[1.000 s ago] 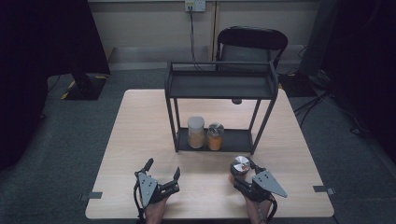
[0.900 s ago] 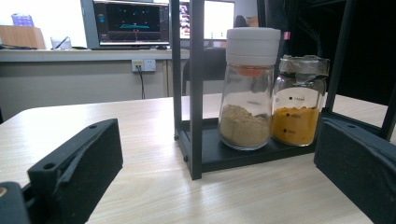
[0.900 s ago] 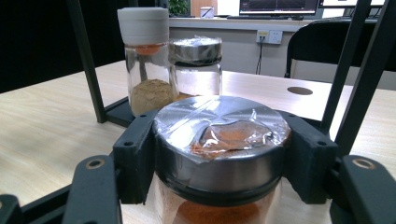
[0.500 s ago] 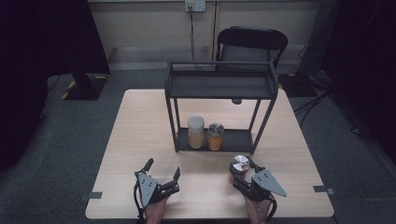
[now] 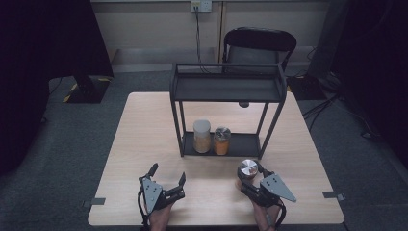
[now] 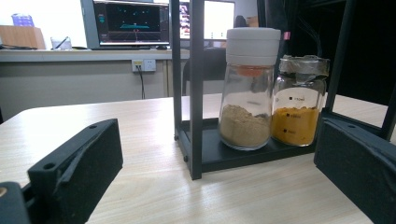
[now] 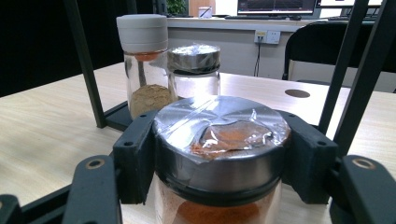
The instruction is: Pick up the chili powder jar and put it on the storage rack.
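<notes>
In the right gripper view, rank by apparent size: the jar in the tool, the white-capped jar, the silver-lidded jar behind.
1. Jar in the right tool, looming largest mainly through nearness.
2. White-capped jar.
3. Silver-lidded jar, partly hidden, so true size is unsure.

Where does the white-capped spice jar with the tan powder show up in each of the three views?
High view: white-capped jar stands left on the bottom shelf of the black rack, mid-table.
Left gripper view: right of centre, just right of a rack post, on the shelf.
Right gripper view: upper left, behind the foil-topped jar clamped in the right gripper.
Shared landmark: the orange-powder jar beside it on the shelf.
</notes>
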